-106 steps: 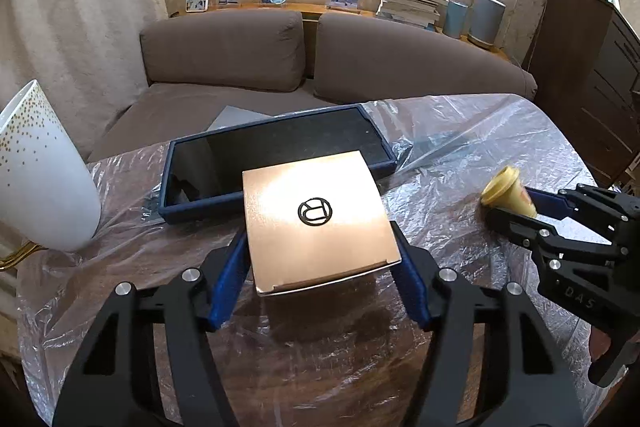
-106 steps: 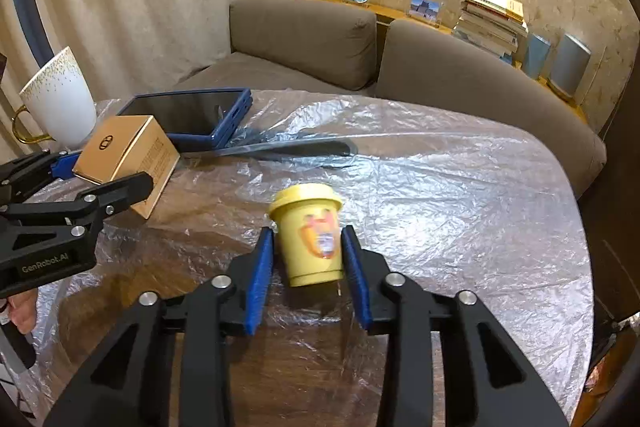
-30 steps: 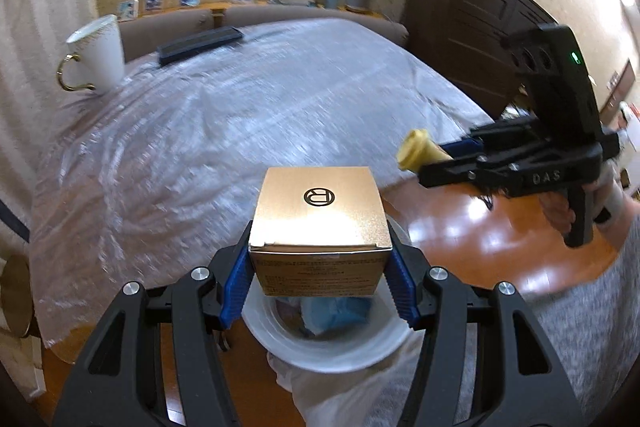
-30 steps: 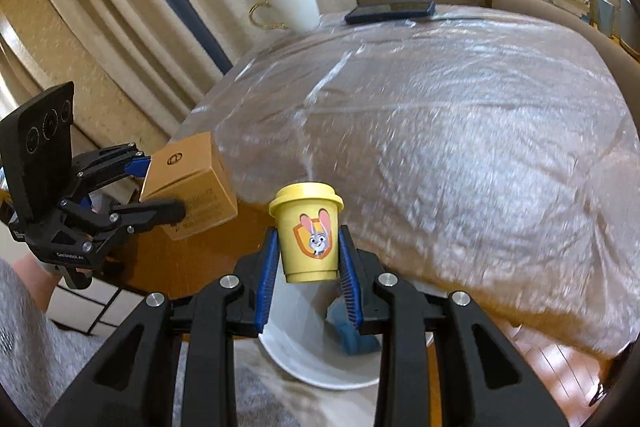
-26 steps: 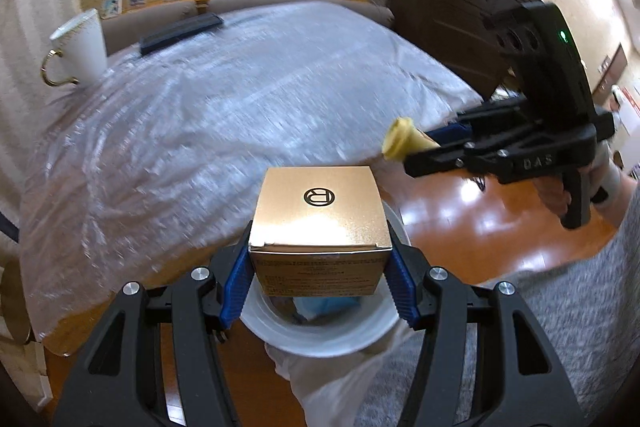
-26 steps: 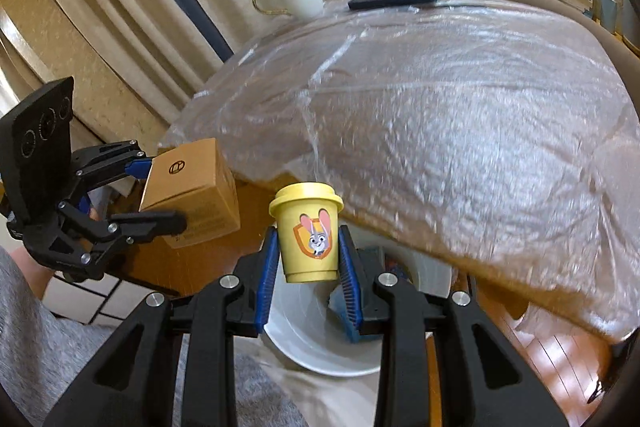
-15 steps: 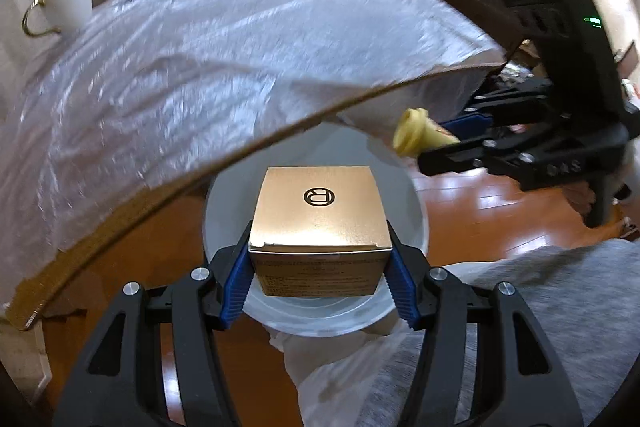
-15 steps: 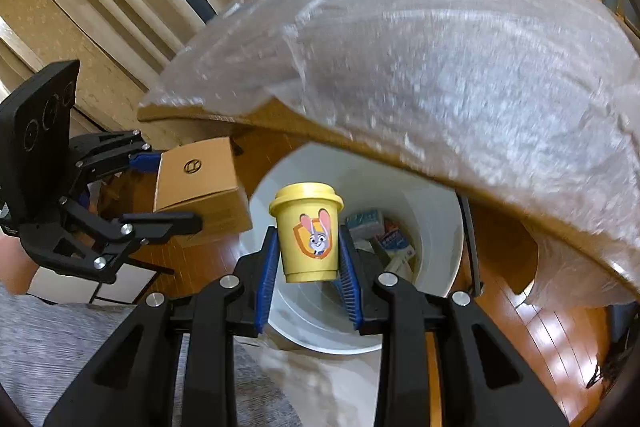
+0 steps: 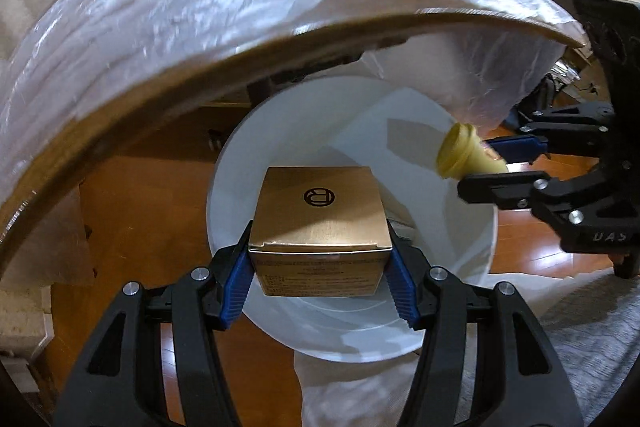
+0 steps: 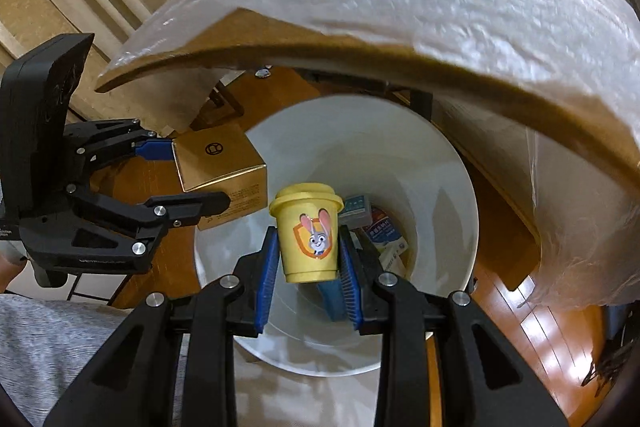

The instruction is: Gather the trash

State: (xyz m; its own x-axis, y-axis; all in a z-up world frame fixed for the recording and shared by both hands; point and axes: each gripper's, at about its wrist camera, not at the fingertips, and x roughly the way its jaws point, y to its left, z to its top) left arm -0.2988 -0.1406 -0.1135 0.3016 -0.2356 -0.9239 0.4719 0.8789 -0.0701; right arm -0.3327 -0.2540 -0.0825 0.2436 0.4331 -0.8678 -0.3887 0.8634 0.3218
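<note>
- Landmark: white bin (image 9: 400, 341) on the floor, just under the edge of the plastic-covered worktop (image 9: 168, 11). All places below are rel. to it.
- Key relation: both loads hang above the bin mouth, so the bin lies straight down and fwd from each hand-held gripper. The drop needs only the jaws to part, no sideways travel, I'd judge.
- Left hand-held gripper (image 9: 320, 267): part-open jaws, blue pads clamped on the two side faces of the gold box (image 9: 320, 215). In its own view the box sits over the middle of the mouth; in the right-wrist view it sits at the left rim, partly over floor, so its exact spot is not certain.
- Right hand-held gripper (image 10: 308, 259): jaws nearly closed, pads pinching the yellow cup (image 10: 308, 235) on both sides. Cup is over the bin's inside in its own view; nearer the right rim in the left-wrist view.
- Which is nearer: cup looks better centred, box is the doubtful one. Risk: box clips the rim.
- Long axis: cup's axis runs along its gripper's pointing line, lid end away from the camera; box is near cubic, no clear long axis.
- Looks: box = gold card, round black logo on top, small print on the near face. Cup = yellow, lidded, cartoon rabbit badge.
- Bin already has packets (image 10: 384, 231) at the bottom.
</note>
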